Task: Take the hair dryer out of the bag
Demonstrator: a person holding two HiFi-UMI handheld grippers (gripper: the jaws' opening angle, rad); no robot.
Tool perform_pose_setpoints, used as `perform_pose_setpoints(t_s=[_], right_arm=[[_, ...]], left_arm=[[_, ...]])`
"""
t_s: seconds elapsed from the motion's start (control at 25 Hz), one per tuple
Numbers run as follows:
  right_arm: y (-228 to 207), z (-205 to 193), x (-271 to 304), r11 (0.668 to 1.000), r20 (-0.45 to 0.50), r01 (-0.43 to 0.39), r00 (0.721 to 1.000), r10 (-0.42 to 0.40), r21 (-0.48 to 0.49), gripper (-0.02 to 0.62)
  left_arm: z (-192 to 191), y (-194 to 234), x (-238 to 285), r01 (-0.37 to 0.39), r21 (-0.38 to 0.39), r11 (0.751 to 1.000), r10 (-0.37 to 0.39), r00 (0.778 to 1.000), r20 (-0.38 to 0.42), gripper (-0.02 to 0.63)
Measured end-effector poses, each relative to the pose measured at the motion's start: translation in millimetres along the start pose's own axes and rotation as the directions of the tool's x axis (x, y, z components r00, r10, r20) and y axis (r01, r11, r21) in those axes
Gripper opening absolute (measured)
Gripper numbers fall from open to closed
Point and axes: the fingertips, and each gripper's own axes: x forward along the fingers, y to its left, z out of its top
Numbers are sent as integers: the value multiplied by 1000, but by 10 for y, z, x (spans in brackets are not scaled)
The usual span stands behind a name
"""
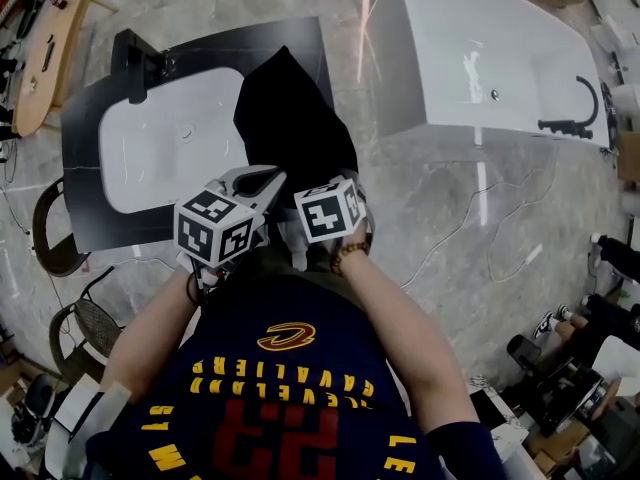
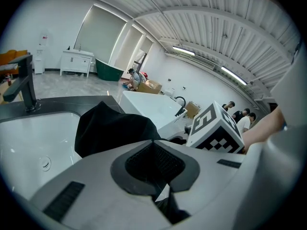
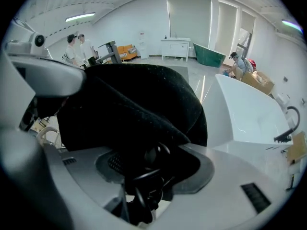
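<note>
Jaws: left gripper (image 2: 160,195) clenched the bag (image 1: 290,118), right gripper (image 3: 144,186) gaped around a cord (image 3: 144,172); tugging that alone could snag the hair dryer.

There are 2 tools, the left tool (image 1: 268,175) and the right tool (image 3: 146,169), each carrying 1 marker cube (image 1: 213,230). There is 1 black bag (image 1: 290,118), 1 white sink (image 1: 170,153) in 1 dark tabletop (image 1: 85,118), 2 bathtubs, 1 white bathtub (image 1: 480,48) and 1 green bathtub (image 2: 108,72), 2 black faucets (image 1: 140,63) (image 1: 575,108), and 2 chairs (image 1: 55,230) (image 1: 95,323). Far off, 3 people (image 2: 240,116) stand together and 1 person (image 2: 135,78) crouches by 1 cardboard box (image 2: 152,86).
</note>
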Motion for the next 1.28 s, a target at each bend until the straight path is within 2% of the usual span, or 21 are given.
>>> perform_pose_setpoints(t_s=[0.2, 0.56, 0.96, 1.28], right_arm=[[-45, -271, -79, 1000, -12, 13, 1000, -13, 8, 233], [-135, -500, -143, 1000, 56, 10, 998, -10, -5, 228], [-91, -776, -419, 1000, 13, -22, 1000, 22, 1, 224], [-140, -1092, -709, 999, -17, -41, 999, 41, 25, 224]], left_arm=[[-55, -29, 61, -4, 9, 1000, 5, 1000, -18, 11], [-157, -96, 118, -12, 17, 1000, 13, 999, -45, 11], [-234, -147, 167, -20, 29, 999, 22, 998, -58, 11], [-259, -17, 200, -43, 16, 999, 44, 997, -62, 11]])
